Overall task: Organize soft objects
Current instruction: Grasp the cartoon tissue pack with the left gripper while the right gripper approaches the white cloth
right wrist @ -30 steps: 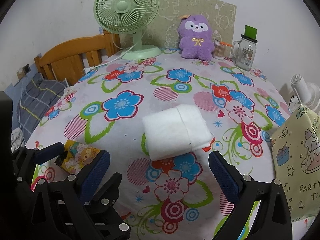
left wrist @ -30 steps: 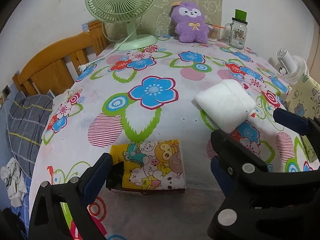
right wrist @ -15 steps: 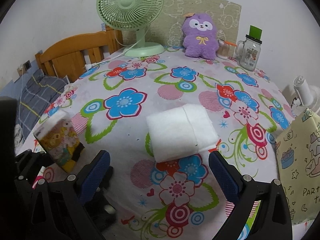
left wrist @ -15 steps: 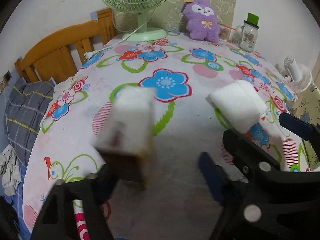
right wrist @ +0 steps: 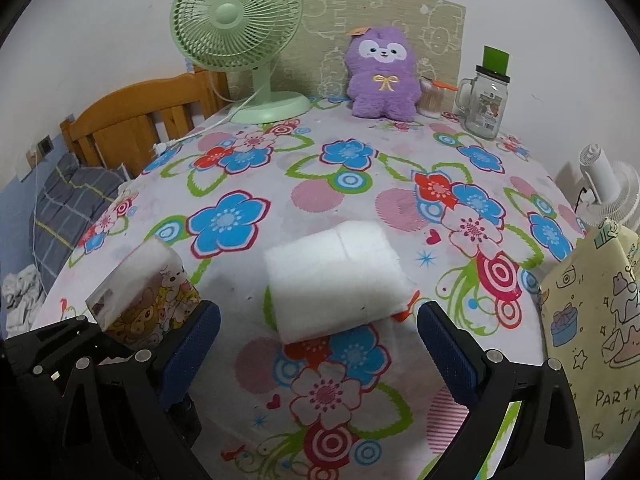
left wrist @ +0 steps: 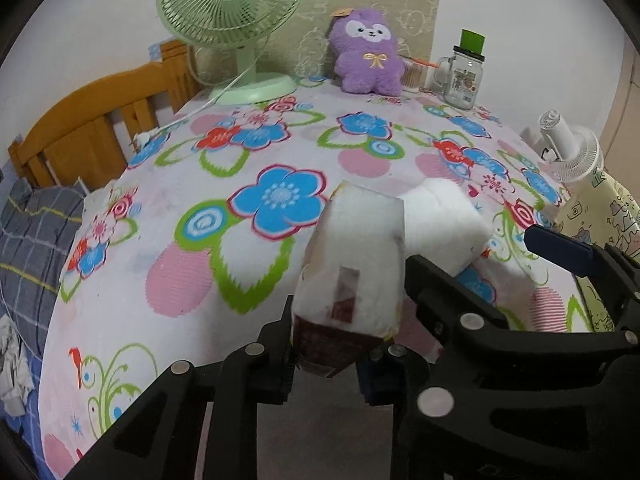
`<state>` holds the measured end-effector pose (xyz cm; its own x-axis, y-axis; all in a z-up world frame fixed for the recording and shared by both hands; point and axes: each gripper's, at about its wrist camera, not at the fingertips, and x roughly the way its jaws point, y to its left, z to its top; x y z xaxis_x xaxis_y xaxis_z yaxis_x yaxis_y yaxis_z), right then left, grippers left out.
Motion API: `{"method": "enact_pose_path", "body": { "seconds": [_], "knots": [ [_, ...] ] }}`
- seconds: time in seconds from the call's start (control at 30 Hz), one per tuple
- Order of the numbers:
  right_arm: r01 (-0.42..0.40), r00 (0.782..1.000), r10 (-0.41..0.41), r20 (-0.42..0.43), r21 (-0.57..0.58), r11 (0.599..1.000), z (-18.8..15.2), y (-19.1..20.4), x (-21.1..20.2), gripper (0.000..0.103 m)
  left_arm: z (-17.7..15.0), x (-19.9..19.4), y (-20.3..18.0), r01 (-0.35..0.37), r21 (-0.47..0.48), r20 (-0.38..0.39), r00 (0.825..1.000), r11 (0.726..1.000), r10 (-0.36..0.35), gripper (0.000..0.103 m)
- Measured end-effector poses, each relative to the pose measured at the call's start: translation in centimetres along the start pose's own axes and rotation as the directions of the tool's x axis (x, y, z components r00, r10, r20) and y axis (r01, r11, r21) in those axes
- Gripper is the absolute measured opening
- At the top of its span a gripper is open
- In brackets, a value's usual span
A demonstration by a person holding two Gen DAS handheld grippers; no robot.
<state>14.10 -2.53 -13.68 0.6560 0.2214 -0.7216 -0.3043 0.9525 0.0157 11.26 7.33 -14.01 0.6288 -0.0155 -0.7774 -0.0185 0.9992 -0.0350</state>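
A small tissue pack [left wrist: 352, 264] with cartoon animals on its wrapper stands tipped on end, white underside facing the left wrist camera. My left gripper [left wrist: 340, 344] is closing on its lower end, pads pressing both sides. The pack [right wrist: 148, 296] and left gripper [right wrist: 80, 344] also show at the lower left of the right wrist view. A white folded pad [right wrist: 336, 276] lies on the flowered tablecloth [right wrist: 240, 216]. My right gripper [right wrist: 318, 312] stands open just in front of it, apart from it. A purple plush toy [right wrist: 382, 76] sits at the far edge.
A green desk fan [right wrist: 236, 20] and a glass jar [right wrist: 486, 104] stand at the back. A small white fan [right wrist: 600, 184] and a yellow printed bag [right wrist: 592, 312] are at the right. A wooden bed frame [right wrist: 132, 120] lies past the table's left edge.
The tissue pack lay flat between the wide-open left jaws; now it is tipped upright and clamped as the jaws narrowed. The right gripper and white pad stayed put.
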Motion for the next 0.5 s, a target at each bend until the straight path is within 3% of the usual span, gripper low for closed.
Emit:
{"method": "enact_pose_path", "body": {
  "seconds": [0.5],
  "knots": [
    [-0.007,0.999,0.008,-0.042,0.033,0.999,1.7,-1.9,2.9,0.100,2.0,2.3,-0.9,-0.011,-0.001,-0.016,1.000,1.000,0.011,0.024]
  ]
}}
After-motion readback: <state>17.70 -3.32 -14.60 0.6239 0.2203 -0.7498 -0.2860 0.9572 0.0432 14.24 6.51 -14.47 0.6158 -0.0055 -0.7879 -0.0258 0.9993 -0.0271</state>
